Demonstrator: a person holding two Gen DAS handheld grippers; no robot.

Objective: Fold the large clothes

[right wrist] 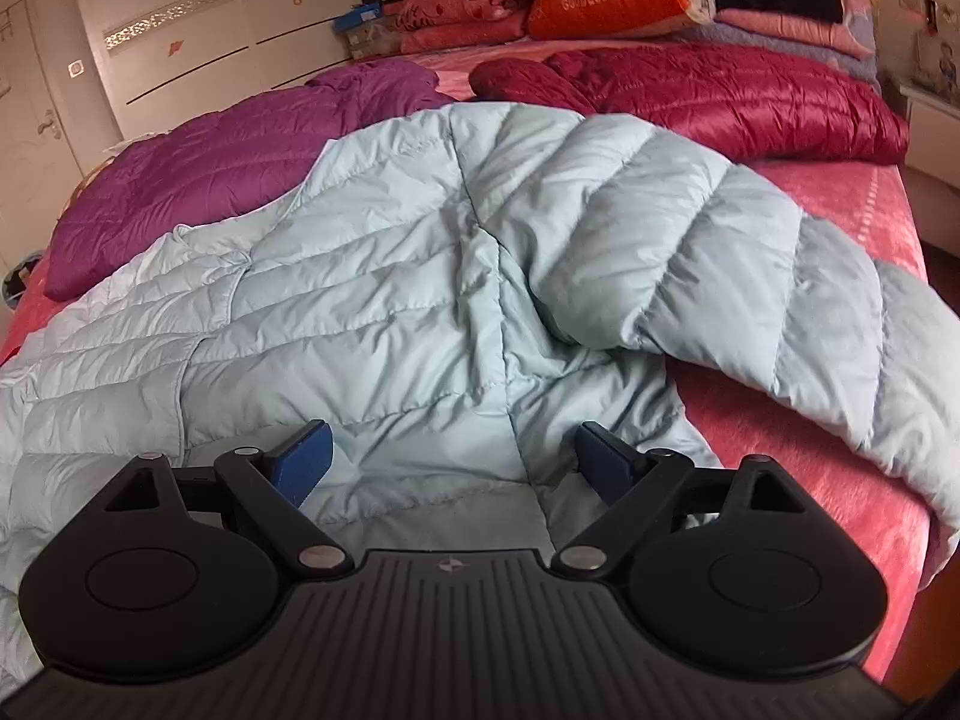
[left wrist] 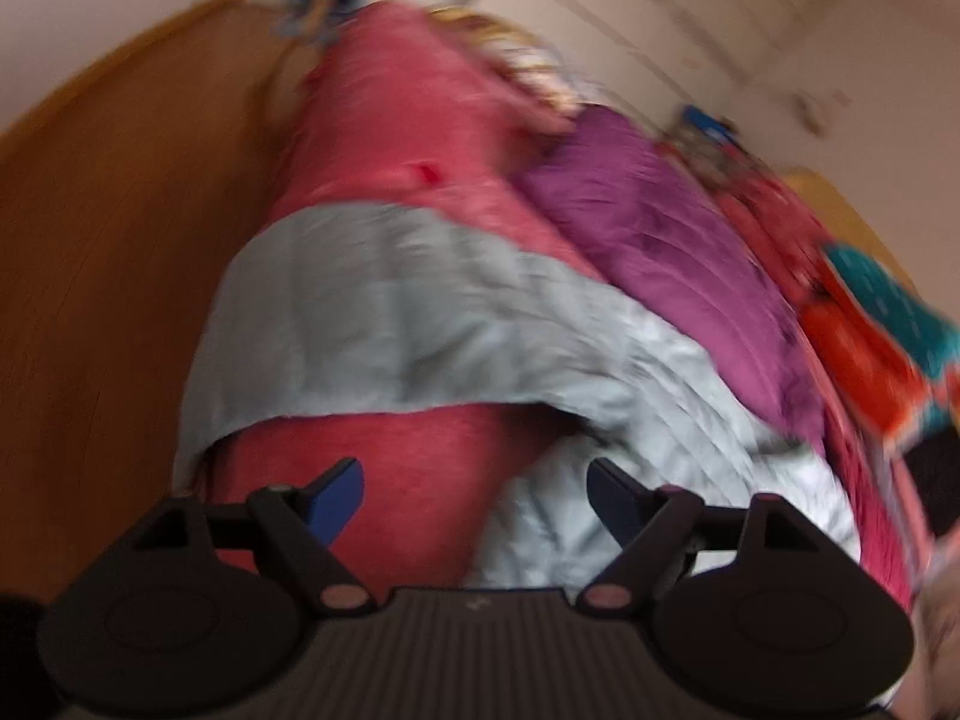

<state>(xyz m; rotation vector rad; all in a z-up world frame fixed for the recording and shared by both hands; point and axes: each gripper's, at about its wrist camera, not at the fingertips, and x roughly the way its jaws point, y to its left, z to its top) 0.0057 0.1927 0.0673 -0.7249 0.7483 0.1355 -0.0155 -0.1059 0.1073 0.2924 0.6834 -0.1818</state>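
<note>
Spread across the pink bed cover (right wrist: 840, 480), the pale blue quilted down jacket (right wrist: 390, 300) looks light, puffy and probably slippery, best pinched along its hem or sleeve cuff by the left gripper (left wrist: 474, 495) and right gripper (right wrist: 450, 459), both gaping wide and empty.

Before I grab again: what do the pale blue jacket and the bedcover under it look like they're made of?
Pale blue jacket: looks like thin, smooth synthetic shell, faintly shiny, stitched into puffy quilted channels, so probably down or fibre filled. Pink bedcover: matte and fuzzy with a short nap, likely fleece or plush; exact fibre unclear.
</note>
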